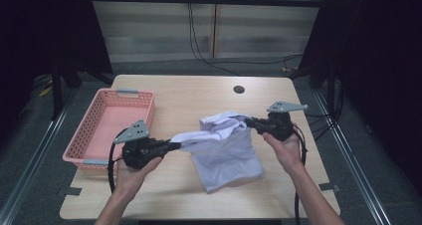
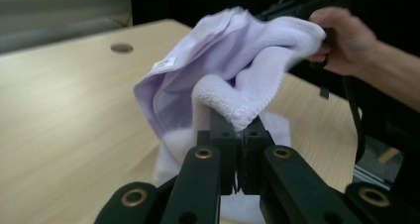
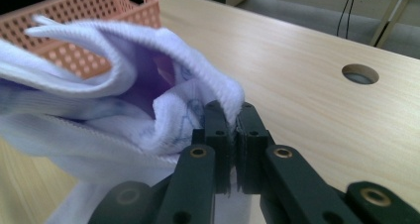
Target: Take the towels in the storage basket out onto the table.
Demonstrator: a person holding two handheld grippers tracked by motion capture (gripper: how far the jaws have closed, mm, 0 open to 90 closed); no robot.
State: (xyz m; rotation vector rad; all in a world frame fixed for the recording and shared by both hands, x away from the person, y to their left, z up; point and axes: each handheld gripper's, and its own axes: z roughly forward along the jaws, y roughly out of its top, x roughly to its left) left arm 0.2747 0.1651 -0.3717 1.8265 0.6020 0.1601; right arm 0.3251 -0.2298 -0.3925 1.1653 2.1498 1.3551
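- Nearest the camera in the high view, two forearms come in from the bottom edge, each hand holding a black set of tongs over the front half of the desk [image 1: 199,93].
- The left tongs [image 1: 175,146] sit level, pointing toward the right, with a grey three-cornered plate on top and a cable looping down beside the wrist.
- In the left gripper view the left tongs [image 2: 241,135] are clamped together on a thick hemmed edge of the towel [image 2: 237,60]; the fabric folds over the tips and rises away from them.
- The towel [image 1: 224,145] is pale lavender-white terry cloth. It hangs stretched between the two tongs, its upper edge lifted clear, while its lower part lies flat on the desk just in front of the middle.
- A small white label shows on the towel in the left gripper view, on the fold facing the camera.
- The right tongs [image 1: 250,120] point toward the left, slightly farther back than the left ones, also with a grey plate on top.
- In the right gripper view the right tongs [image 3: 231,116] are pressed shut on a bunched corner of the towel [image 3: 99,95], which bulges open to the left of the tips.
- Left of the towel stands a pink perforated basket [image 1: 84,135], at the desk's left edge and apart from the cloth.
- Farther back, a round hole [image 1: 239,89] is cut in the desk top.
- Beyond the desk, black cables run down to the grey floor.
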